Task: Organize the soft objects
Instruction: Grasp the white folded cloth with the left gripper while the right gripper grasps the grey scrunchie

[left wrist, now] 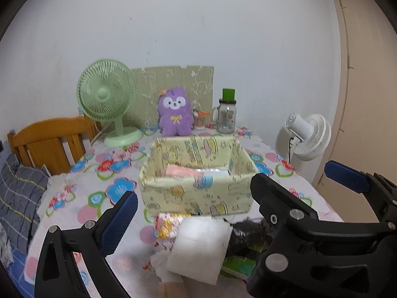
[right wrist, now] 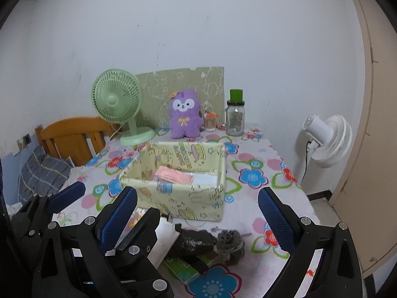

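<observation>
The left gripper [left wrist: 193, 216] hangs low in the frame with its blue-padded fingers spread wide, grasping nothing. Between them lies a white foam block [left wrist: 198, 248], its long axis running toward the lower frame edge, beside a dark bundle [left wrist: 244, 234] at lower centre. The right gripper [right wrist: 198, 213] is likewise released, its fingers wide apart over that dark bundle and a green packet [right wrist: 184, 267]. Past both, at mid-frame, the yellow cartoon-print fabric box [right wrist: 198, 198] stands open on the flowered tablecloth [right wrist: 253, 173], holding a pink packet [right wrist: 175, 175] laid flat and something white. A purple plush toy [right wrist: 184, 114] sits upright behind it.
</observation>
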`<state>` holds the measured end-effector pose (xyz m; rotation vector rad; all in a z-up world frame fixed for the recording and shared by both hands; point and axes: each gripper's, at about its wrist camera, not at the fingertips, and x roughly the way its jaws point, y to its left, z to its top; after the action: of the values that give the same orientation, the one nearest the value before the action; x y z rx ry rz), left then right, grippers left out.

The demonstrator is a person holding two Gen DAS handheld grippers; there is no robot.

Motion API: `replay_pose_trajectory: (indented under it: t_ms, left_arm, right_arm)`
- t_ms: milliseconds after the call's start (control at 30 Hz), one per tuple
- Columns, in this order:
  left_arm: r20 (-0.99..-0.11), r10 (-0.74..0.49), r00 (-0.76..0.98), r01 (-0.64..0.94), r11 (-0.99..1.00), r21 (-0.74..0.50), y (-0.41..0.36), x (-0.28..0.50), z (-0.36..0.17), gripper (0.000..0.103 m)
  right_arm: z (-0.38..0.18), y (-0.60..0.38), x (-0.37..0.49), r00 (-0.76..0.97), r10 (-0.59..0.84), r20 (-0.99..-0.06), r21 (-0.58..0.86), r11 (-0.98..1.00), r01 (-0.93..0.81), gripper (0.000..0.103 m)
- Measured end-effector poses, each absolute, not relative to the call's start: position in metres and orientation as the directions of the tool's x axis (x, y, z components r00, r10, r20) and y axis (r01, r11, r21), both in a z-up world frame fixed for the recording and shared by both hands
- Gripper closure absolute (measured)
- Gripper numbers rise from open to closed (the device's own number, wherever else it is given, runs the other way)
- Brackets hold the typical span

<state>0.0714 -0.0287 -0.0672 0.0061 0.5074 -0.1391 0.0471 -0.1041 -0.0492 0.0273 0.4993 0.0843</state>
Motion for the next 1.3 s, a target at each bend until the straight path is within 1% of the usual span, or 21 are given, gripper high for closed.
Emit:
replay_pose_trajectory:
  t_ms: [167,433,700,800,967,1067,1133,1300]
  left_arm:
    - [-0.518,-0.132,0.845,0.132,0.991,-0.037,-0.029,0.075,-0.092,0.0]
    - [-0.574,-0.114,0.811,0.107,0.993,-0.047,-0.028,0.085,-0.124,0.0]
    - [-0.626,-0.087,0.775,0.086,0.996,-0.032,-0.027,0.099,-0.149,0.002]
    - [-0.637,-0.097,0.765,0.091,0.995,-0.043,-0.027,0.105,-0.155,0.003]
    - [-0.641,-0.118,0.759,0.106,0.993,-0.057,-0.03,0.11,-0.159,0.009]
    - [-0.645,-0.137,0.752,0.116,0.99,-0.075,-0.03,0.113,-0.16,0.015]
    - [-0.646,-0.147,0.749,0.122,0.989,-0.085,-0.031,0.114,-0.161,0.023]
    - [-0.644,-0.153,0.749,0.126,0.988,-0.088,-0.036,0.11,-0.159,0.035]
  right_arm:
    - [-0.072,-0.105,0.047,0.873,0.097,-0.478,0.06,0.995,-0.078,0.004]
    - [-0.102,-0.109,0.048,0.874,0.068,-0.482,0.057,0.997,-0.046,0.004]
    - [-0.13,-0.112,0.065,0.839,0.07,-0.539,0.073,0.997,-0.036,0.004]
    - [-0.137,-0.113,0.072,0.829,0.078,-0.554,0.087,0.996,-0.036,0.004]
    - [-0.144,-0.118,0.082,0.815,0.083,-0.574,0.106,0.994,-0.026,0.004]
    - [-0.146,-0.121,0.086,0.812,0.077,-0.578,0.104,0.994,-0.021,0.004]
    - [-0.147,-0.122,0.088,0.81,0.078,-0.582,0.107,0.994,-0.019,0.004]
    - [-0.148,-0.127,0.09,0.805,0.072,-0.589,0.116,0.993,-0.004,0.004]
